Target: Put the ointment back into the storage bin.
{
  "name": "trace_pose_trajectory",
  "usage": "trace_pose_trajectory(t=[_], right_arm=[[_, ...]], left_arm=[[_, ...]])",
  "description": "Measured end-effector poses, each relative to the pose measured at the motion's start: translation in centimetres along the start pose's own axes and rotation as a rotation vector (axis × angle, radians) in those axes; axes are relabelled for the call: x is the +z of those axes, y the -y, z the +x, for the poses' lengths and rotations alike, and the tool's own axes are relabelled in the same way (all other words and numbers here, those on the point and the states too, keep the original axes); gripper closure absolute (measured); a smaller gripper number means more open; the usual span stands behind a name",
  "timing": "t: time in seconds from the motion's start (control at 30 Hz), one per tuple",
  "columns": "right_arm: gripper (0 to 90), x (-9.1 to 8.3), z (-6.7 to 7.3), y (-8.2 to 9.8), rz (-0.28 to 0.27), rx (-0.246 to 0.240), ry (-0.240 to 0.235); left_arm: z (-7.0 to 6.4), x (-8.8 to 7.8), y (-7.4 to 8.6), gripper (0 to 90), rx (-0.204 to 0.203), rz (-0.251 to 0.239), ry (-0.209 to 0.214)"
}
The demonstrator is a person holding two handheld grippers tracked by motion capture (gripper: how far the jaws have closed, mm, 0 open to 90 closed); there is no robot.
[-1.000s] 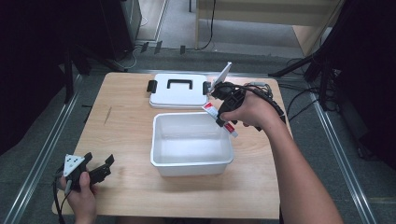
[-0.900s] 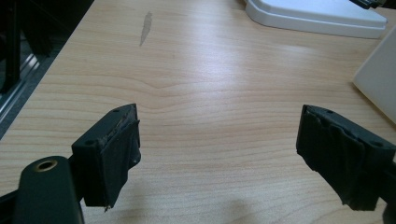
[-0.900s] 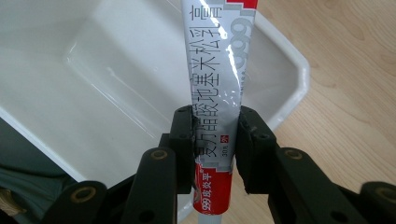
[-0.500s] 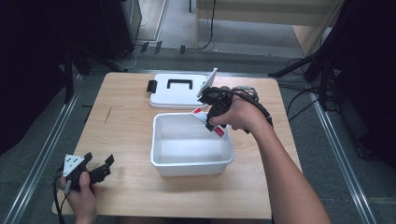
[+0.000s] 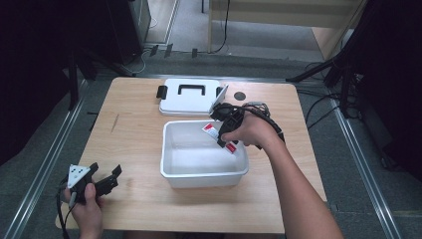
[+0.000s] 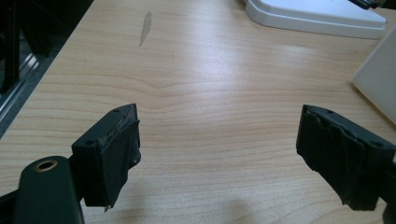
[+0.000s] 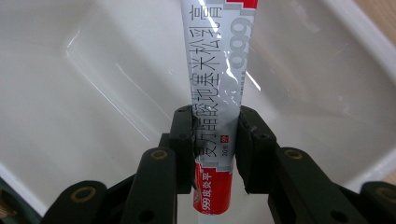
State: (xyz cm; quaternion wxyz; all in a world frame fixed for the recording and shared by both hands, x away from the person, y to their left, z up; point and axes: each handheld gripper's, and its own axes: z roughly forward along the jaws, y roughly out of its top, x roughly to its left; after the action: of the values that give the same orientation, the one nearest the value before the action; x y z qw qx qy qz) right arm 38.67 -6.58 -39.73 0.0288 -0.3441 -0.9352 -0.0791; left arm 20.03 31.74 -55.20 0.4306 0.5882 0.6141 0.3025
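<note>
Tube (image 7: 215, 84): clamped by right gripper (image 7: 215, 140) over white bin (image 5: 171, 174), inside right rim.
Left gripper (image 6: 219, 154): jaws wide, bare near-left table (image 6: 210, 84).

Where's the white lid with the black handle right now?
In the high view the white lid lies flat at the table's far edge, just behind the white bin and left of the right gripper, which grips a tube.

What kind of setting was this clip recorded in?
Probably a lab or workshop data-collection station, not a home: a bare wooden table framed by metal rails, cables on the floor, and dark equipment stands around it.
</note>
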Motion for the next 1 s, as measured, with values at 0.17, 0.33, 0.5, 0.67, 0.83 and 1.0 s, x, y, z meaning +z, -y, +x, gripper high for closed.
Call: trace_pose_trajectory(t=[0.17, 0.33, 0.5, 0.67, 0.83, 1.0], right_arm=[[71.4, 1.3, -0.3, 0.2, 0.018, 0.005, 0.005], [71.4, 2.4, -0.5, 0.5, 0.033, -0.003, 0.011], [71.4, 3.4, -0.4, 0.6, 0.035, -0.029, 0.021], [71.3, 4.5, -0.2, 0.5, 0.041, -0.032, 0.031], [71.3, 5.6, 0.0, 0.3, 0.044, -0.040, 0.060], [71.2, 6.6, 0.4, 0.2, 0.058, -0.051, 0.078]], left_arm=[[0.0, 0.0, 0.0, 14.4, 0.001, 0.000, 0.001], [0.0, 0.0, 0.0, 14.4, 0.001, 0.002, 0.001], [0.0, 0.0, 0.0, 14.4, 0.001, 0.000, 0.001], [0.0, 0.0, 0.0, 14.4, 0.001, 0.000, 0.001], [0.0, 0.0, 0.0, 14.4, 0.001, 0.000, 0.001], [0.0, 0.0, 0.0, 14.4, 0.001, 0.001, 0.001]])
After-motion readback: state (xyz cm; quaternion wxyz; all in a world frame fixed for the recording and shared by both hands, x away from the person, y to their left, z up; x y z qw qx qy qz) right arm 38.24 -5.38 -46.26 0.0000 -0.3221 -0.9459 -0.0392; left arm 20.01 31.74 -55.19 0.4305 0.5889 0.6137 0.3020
